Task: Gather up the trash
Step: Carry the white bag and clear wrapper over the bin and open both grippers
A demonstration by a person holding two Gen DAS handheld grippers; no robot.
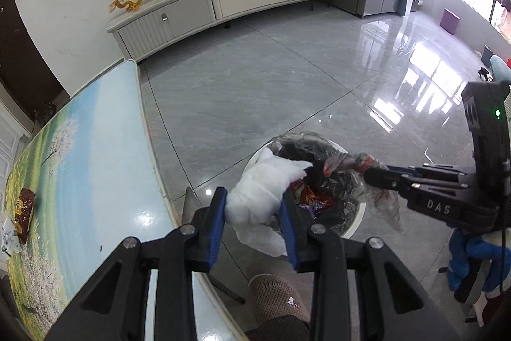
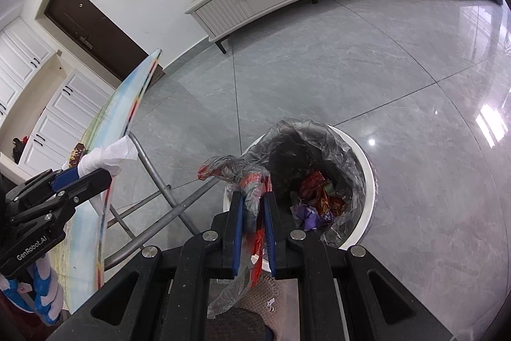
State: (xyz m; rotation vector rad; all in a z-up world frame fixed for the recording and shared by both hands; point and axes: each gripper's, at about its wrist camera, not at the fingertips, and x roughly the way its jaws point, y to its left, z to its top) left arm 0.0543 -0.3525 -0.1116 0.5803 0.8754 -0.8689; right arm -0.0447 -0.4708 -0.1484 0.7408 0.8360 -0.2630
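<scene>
My left gripper (image 1: 254,203) is shut on a crumpled white tissue (image 1: 265,190) and holds it above the near rim of the white trash bin (image 1: 354,222). The bin has a grey plastic liner and holds colourful wrappers (image 1: 311,198). My right gripper (image 2: 254,200) is shut on a crumpled clear plastic wrapper with red print (image 2: 236,173) at the bin's (image 2: 367,162) left rim. The right gripper also shows in the left wrist view (image 1: 370,173) with the wrapper (image 1: 346,163). The left gripper (image 2: 92,171) with the tissue (image 2: 105,157) shows in the right wrist view.
A table with a landscape-print top (image 1: 89,155) stands to the left; a brown snack wrapper (image 1: 25,213) and white scraps lie on it. Its metal legs (image 2: 166,197) cross beside the bin. A slippered foot (image 1: 278,296) is below. A TV cabinet (image 1: 223,2) lines the far wall.
</scene>
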